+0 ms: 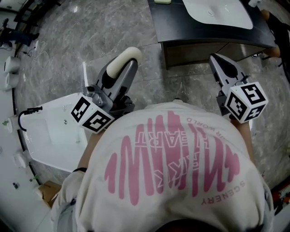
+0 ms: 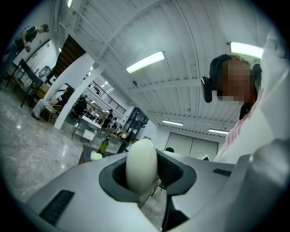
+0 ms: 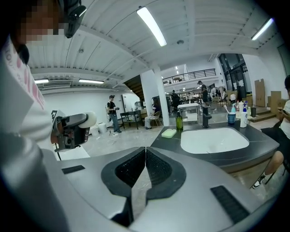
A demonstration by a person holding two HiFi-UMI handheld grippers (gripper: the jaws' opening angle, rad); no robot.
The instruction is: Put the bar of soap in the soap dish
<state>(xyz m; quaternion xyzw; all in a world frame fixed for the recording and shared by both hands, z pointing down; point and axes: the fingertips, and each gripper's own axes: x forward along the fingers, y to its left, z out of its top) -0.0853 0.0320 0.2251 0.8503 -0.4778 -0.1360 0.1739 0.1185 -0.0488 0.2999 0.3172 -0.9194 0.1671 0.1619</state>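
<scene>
The bar of soap [image 1: 123, 58] sits clamped in the left hand-held gripper [image 1: 117, 72], its long axis upright between the pads. It is short of the dark tabletop [image 1: 181, 27] and left of the white basin [image 1: 217, 13]. A pale green item [image 3: 168, 132] just left of that basin is possibly the soap dish, on the soap's side. The right hand-held gripper [image 3: 145, 168], closed on nothing, points at the basin.

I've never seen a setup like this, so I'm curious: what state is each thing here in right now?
Left hand-held gripper: shut on the bar of soap.
Bar of soap: clamped, held in the air.
Right hand-held gripper: shut, empty.
Soap dish: on the counter, no soap in it.
Basin: empty.
Green bottle: upright.
</scene>
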